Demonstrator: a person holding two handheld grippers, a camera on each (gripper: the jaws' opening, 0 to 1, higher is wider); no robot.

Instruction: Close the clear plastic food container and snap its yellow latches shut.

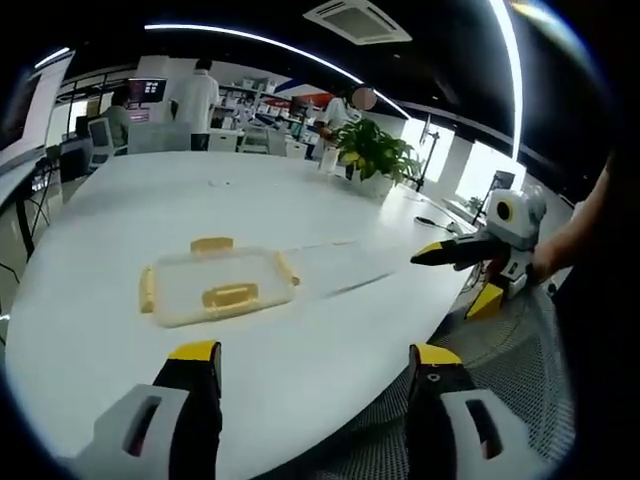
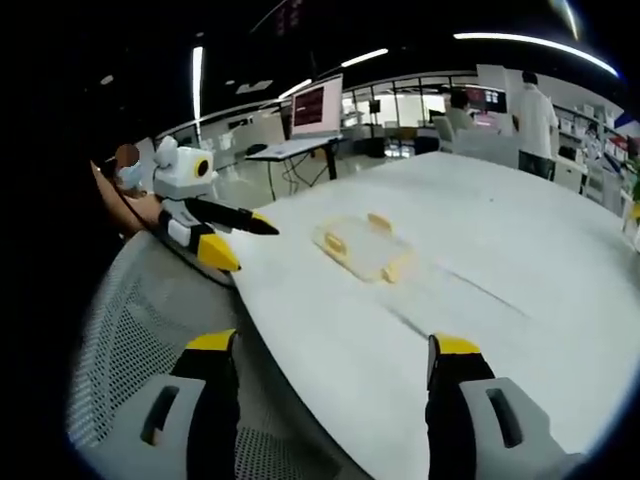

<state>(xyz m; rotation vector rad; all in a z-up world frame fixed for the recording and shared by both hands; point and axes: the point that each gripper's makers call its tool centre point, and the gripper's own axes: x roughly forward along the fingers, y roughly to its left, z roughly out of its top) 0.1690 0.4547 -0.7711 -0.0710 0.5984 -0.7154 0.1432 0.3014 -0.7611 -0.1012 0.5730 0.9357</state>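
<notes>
Setting: open-plan office with ceiling strip lights, desks with monitors, and people in white coats at the far side. Work surface: large white oval table, a grey mesh chair back at its near edge in both views.

Item 1. Clear flat rectangular plastic food container, lying on the table left of centre in the left gripper view, ahead of that view's own jaws and apart from them. 4 yellow latches visible: left side, far side, near side, right side. The lid looks seated on the base; whether any latch is already snapped down cannot be told at this size. In the right gripper view the same container sits mid-table, well ahead.

Item 2. Green potted plant, far table edge, well apart from the container.

Item 3. Left gripper, grey body, black jaws with yellow tips, spread wide, holding nothing. It also enters the right gripper view from the left, over the table edge.

Item 4. Right gripper, same build, jaws spread wide, empty. Seen in the left gripper view at right, held off the table edge by a hand.

Step in hand, as judged: approach; neither tool touches the container. Next move calls for bringing 1 gripper down to steady the lid and the other to press a latch until it snaps.
</notes>
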